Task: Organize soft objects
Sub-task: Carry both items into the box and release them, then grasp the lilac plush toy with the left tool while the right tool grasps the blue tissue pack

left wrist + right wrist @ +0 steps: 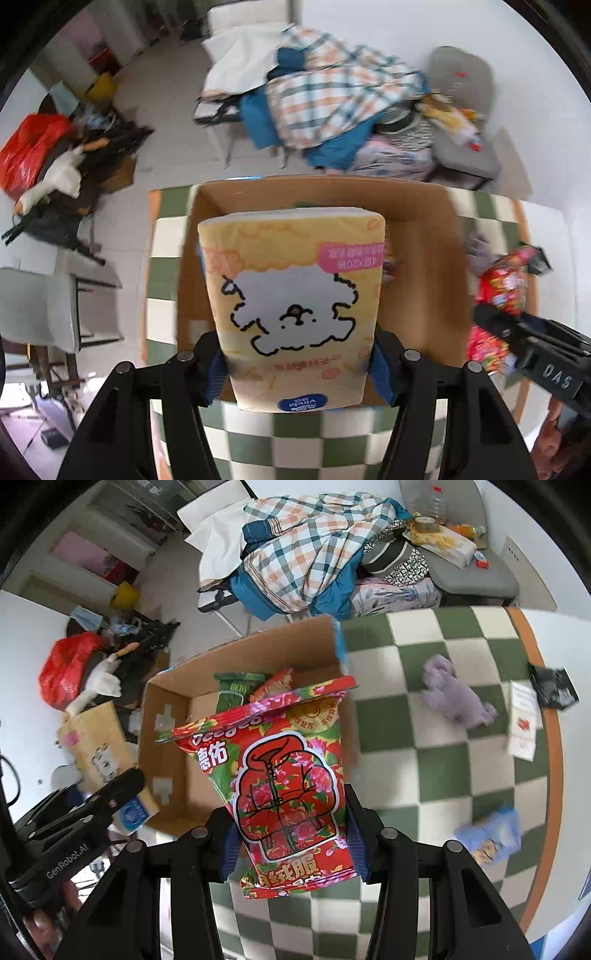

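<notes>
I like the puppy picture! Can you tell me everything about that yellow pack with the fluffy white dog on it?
The yellow tissue pack is a soft, puffy plastic-wrapped block with a white curly dog drawn in black lines, a pink label at one corner and a blue oval logo at the near end. The print looks upside down from this camera. The left gripper squeezes its near end between blue pads, holding it over the open cardboard box. Nothing else visibly touches it.

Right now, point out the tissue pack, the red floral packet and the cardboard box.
tissue pack [295, 310]: left wrist view, printed front.
red floral packet [291, 794]: right wrist view, jacket picture.
cardboard box [162, 738]: right wrist view, inner left wall.
</notes>
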{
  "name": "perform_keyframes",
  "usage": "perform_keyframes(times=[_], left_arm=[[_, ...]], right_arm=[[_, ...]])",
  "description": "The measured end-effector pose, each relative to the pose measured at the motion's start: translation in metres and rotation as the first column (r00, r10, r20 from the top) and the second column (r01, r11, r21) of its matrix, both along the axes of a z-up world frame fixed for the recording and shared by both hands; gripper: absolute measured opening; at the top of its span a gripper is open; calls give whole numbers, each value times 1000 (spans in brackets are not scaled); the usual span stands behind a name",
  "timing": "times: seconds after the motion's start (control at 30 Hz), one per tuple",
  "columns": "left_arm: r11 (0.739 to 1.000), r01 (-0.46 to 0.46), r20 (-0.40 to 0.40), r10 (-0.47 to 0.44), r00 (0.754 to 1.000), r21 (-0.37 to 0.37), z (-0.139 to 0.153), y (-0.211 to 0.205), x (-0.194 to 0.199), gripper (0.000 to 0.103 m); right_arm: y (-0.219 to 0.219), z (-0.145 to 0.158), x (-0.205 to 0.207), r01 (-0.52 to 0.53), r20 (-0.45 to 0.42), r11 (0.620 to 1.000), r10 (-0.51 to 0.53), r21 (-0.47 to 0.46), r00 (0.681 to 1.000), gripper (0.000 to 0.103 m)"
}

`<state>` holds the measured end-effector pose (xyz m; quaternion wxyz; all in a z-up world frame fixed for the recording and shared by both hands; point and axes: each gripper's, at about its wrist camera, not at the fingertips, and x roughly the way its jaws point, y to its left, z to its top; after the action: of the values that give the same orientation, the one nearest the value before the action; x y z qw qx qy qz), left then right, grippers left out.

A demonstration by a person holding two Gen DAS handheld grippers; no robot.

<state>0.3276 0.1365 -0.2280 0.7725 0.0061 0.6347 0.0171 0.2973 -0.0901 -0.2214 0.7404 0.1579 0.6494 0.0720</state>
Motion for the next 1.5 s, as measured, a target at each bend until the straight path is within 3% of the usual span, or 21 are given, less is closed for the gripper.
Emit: perform_keyframes(times=[0.13, 0.3, 0.47, 0.67, 0.73, 0.8, 0.87, 1.1, 1.17, 1.5], left_arm=[[1000, -22, -55, 23, 998, 16, -34, 34, 31, 60], [1000, -22, -129, 22, 991, 2, -77, 52, 61, 60], [999, -29, -185, 21, 983, -44, -102, 57, 79, 60], [1000, -7, -217, 2, 976, -25, -120, 53, 94, 61], [998, -30, -224, 17, 974, -54, -121, 57, 97, 62], [997, -36, -215, 21, 976, -67, -117, 60, 97, 78], [997, -33, -203, 19, 979, -68, -114, 61, 97, 88], [995, -43, -191, 26, 981, -85, -104, 63, 81, 95], [994, -54, -175, 36, 984, -98, -98, 64, 71, 96], [997, -58, -74, 54, 996, -55, -67, 65, 24, 96]], right_arm=[[39, -22, 33, 17, -27, 995, -20, -100, 999, 50], [56, -63, 72, 27, -67, 983, -39, -179, 997, 50], [65, -92, 97, 15, -77, 967, -36, -253, 996, 50], [68, -114, 114, 2, -99, 950, -35, -312, 994, 52], [70, -118, 118, -6, -97, 943, -28, -333, 995, 60], [70, -119, 121, -7, -87, 943, -23, -332, 996, 76], [69, -115, 121, -3, -72, 943, -22, -331, 997, 80], [69, -107, 112, -10, -69, 961, -10, -276, 998, 94], [72, -107, 106, -24, -74, 964, 4, -263, 997, 103], [88, -99, 58, -76, -59, 964, 62, -255, 996, 103]])
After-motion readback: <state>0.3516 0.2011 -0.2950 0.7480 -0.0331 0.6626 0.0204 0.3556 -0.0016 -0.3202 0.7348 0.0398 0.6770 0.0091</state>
